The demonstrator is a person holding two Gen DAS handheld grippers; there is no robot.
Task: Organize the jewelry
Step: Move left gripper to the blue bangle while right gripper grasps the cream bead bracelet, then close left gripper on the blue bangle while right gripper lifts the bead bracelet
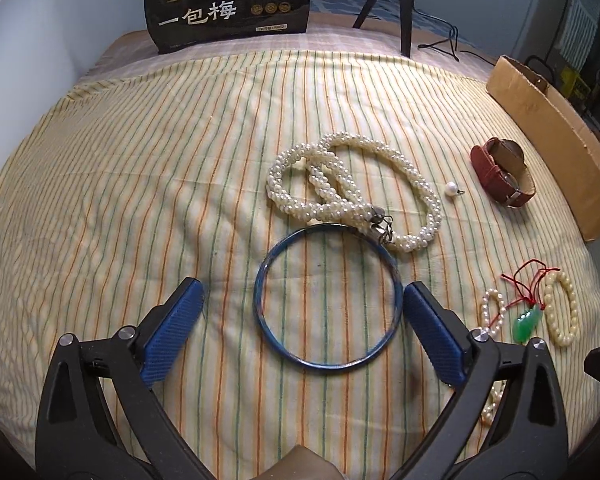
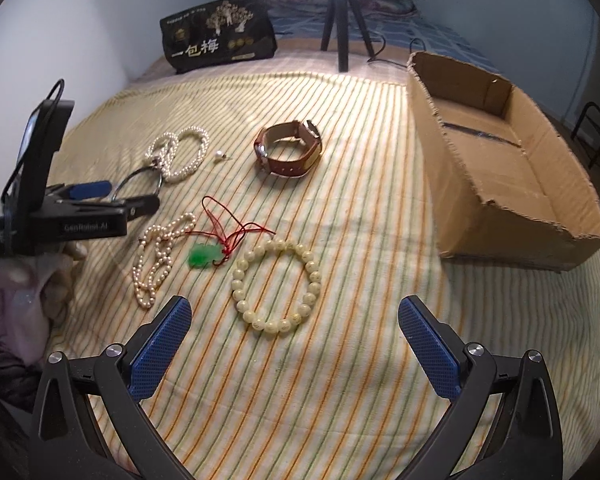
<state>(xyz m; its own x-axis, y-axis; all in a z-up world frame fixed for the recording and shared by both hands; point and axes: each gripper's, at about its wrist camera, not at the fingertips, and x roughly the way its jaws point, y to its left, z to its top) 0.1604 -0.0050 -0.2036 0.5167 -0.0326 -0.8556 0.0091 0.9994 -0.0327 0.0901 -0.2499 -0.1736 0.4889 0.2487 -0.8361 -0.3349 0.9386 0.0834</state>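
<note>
Jewelry all lies loose on the striped cloth [image 1: 140, 160]: left gripper [image 1: 303, 296], jaws wide apart, straddles the thin blue bangle [image 1: 327, 299] ungripped. Right gripper [image 2: 295, 312] gapes empty near the cream bead bracelet [image 2: 277, 285]; torn cardboard box [image 2: 456, 168] appears empty.

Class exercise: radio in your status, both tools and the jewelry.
Left tool open around blue bangle. Right tool open, empty, near bead bracelet. Cardboard box unobstructed.

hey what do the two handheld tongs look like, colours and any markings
Both tongs, left and right, have black plastic arms with silver round bolts and blue textured finger pads. Seen from the right wrist, the left body shows faint GenRobot.AI lettering and a black cable looping up from its upright mount.
</note>
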